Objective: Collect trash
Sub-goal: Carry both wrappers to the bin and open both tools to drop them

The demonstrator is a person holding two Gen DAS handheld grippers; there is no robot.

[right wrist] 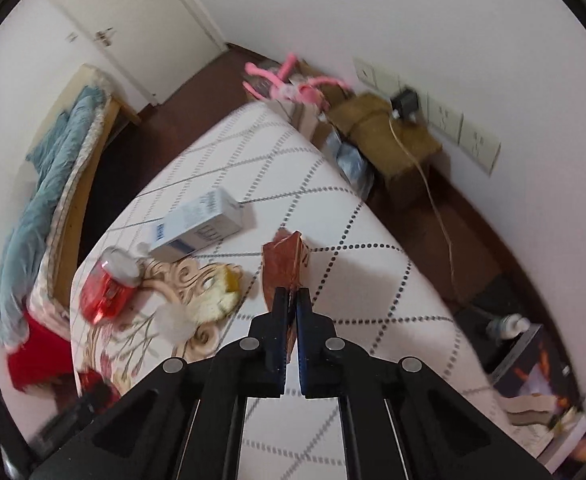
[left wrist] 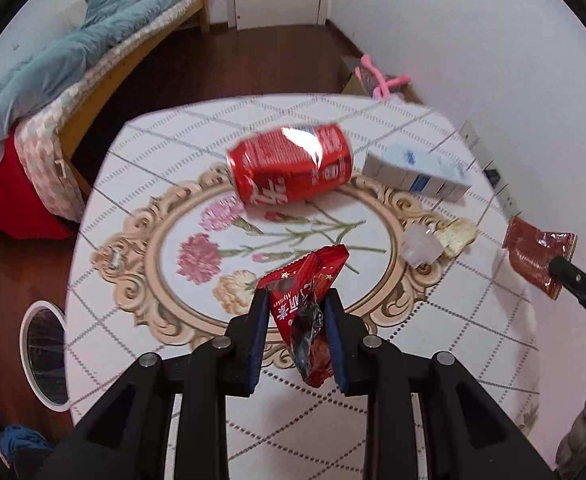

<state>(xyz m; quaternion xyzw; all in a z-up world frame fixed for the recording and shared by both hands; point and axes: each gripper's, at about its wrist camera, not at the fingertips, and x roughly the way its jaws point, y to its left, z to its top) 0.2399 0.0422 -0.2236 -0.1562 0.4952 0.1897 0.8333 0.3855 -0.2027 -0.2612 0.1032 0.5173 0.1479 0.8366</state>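
**Both grippers loaded over the table**

Closest to my left camera, the left gripper (left wrist: 297, 300) has its jaws clamped on a crumpled red snack wrapper (left wrist: 307, 304), which sticks up between the blue pads, lifted off the table (left wrist: 141, 168). Over on my right camera, the right gripper (right wrist: 291, 300) has its jaws pinched nearly together on a brown-red sachet (right wrist: 285, 260), its flat body poking out past the tips above the cloth.

Moving out across the flowered table cover, I see a small clear plastic cup (left wrist: 421, 246) lying beside a pale chip-like scrap (left wrist: 457, 236), the two touching. Beyond them a red soda can (left wrist: 291, 164) lies on its side near the middle, and just to its right sits a white and blue carton (left wrist: 417, 174), also lying flat.

Down at the floor on the left, a white-rimmed bin (left wrist: 45, 354) stands beside the table. Farther back, a bed (left wrist: 73, 64) with a blue quilt runs along the wall.
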